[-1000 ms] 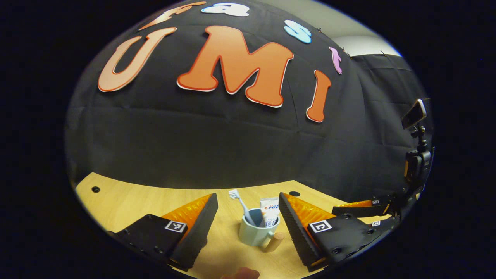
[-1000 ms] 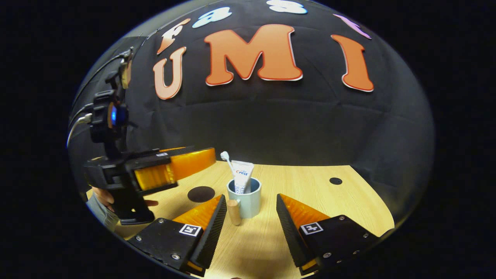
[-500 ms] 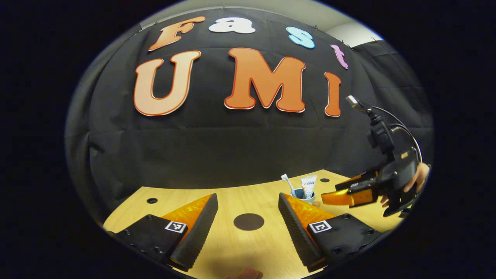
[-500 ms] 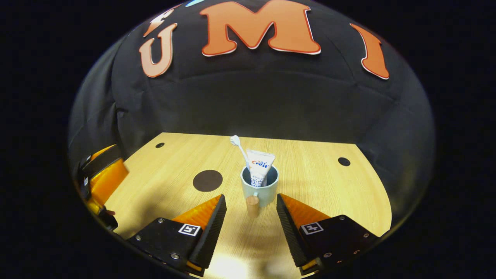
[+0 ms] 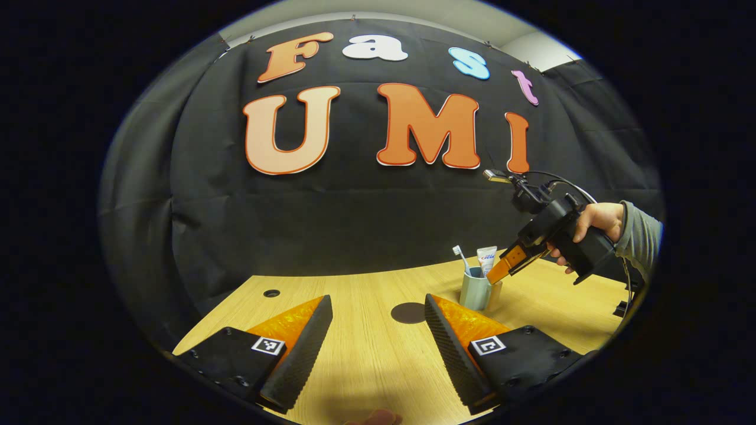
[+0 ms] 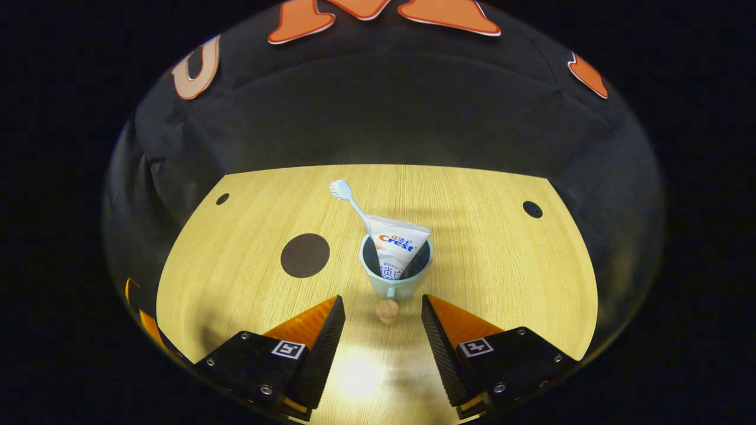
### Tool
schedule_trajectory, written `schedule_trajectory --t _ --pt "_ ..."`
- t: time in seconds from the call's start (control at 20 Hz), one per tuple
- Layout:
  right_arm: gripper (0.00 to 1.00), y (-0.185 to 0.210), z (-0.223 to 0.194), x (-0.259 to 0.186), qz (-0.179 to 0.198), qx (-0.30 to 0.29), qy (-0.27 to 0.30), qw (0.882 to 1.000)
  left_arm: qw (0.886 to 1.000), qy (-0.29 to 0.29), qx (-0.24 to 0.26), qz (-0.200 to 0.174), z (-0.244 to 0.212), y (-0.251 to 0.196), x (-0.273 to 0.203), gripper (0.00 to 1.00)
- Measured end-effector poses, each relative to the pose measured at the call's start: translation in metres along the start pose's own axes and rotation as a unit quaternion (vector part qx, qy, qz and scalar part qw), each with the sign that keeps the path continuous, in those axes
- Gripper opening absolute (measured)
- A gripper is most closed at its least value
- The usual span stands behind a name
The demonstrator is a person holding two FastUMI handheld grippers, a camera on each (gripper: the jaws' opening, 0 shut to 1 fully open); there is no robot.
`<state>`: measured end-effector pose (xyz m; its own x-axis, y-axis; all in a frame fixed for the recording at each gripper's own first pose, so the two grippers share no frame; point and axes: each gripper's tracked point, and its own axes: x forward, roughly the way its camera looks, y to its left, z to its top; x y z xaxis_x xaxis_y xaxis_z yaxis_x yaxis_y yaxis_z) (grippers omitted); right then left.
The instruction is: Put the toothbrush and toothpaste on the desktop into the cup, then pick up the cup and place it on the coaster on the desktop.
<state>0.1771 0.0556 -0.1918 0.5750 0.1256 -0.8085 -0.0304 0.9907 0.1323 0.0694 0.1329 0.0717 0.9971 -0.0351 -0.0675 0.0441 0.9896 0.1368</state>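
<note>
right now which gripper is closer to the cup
Right. The right gripper hangs open just above the cup, its handle between the fingers. The left gripper is open and farther back, past the coaster.

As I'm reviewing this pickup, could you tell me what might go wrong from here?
The toothbrush leans far over the cup rim, so a tilted lift may tip it out. The right gripper, jaws open, lines up on the small round handle, which may slip. The coaster lies apart, so the carry goes sideways.
</note>
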Motion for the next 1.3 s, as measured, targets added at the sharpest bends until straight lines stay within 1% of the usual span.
schedule_trajectory --t 0.1,0.2,0.3,0.35,0.4,0.45,0.5,0.55,0.6,0.65,0.75,0.9,1.05,1.3 --pt "0.79 0.001 -0.005 0.015 -0.006 0.022 0.028 0.999 1.0 0.002 -0.006 0.01 -0.003 0.01 -0.008 0.99" --pt "0.76 -0.002 -0.011 0.03 -0.019 0.023 0.058 0.998 1.0 0.004 -0.012 0.018 -0.006 0.016 -0.011 0.99" --pt "0.7 -0.006 -0.014 0.042 -0.043 0.024 0.073 0.996 1.0 0.006 -0.016 0.024 -0.009 0.022 -0.015 0.99" --pt "0.63 -0.011 -0.016 0.049 -0.056 0.027 0.08 0.995 0.999 0.007 -0.018 0.027 -0.012 0.024 -0.015 0.98" --pt "0.57 -0.011 -0.018 0.052 -0.056 0.029 0.087 0.994 0.999 0.008 -0.021 0.029 -0.014 0.027 -0.016 0.98" --pt "0.44 -0.01 -0.022 0.052 -0.057 0.032 0.09 0.994 0.999 0.012 -0.025 0.027 -0.018 0.027 -0.018 0.99" --pt "0.32 -0.011 -0.017 0.048 -0.059 0.031 0.077 0.995 0.999 0.017 -0.03 0.027 -0.024 0.028 -0.018 0.99" --pt "0.19 -0.013 -0.018 0.048 -0.056 0.028 0.078 0.995 0.999 0.022 -0.034 0.029 -0.029 0.03 -0.018 0.99" --pt "0.23 -0.013 -0.016 0.047 -0.054 0.028 0.074 0.995 0.999 0.026 -0.037 0.031 -0.033 0.032 -0.019 0.99" --pt "0.21 -0.012 -0.016 0.05 -0.049 0.028 0.075 0.996 0.998 0.029 -0.039 0.034 -0.035 0.034 -0.019 0.99" --pt "0.2 -0.012 -0.016 0.048 -0.041 0.023 0.077 0.996 0.998 0.033 -0.048 0.036 -0.039 0.037 -0.019 0.99" --pt "0.2 -0.015 -0.01 0.048 -0.05 0.003 0.059 0.997 0.997 0.037 -0.058 0.036 -0.044 0.039 -0.02 0.99" --pt "0.2 -0.012 -0.007 0.051 -0.03 -0.003 0.044 0.999 0.997 0.038 -0.06 0.042 -0.048 0.044 -0.022 0.99" --pt "0.2 -0.01 -0.007 0.053 -0.003 -0.033 0.028 0.999 0.996 0.039 -0.058 0.053 -0.048 0.05 -0.026 0.99"
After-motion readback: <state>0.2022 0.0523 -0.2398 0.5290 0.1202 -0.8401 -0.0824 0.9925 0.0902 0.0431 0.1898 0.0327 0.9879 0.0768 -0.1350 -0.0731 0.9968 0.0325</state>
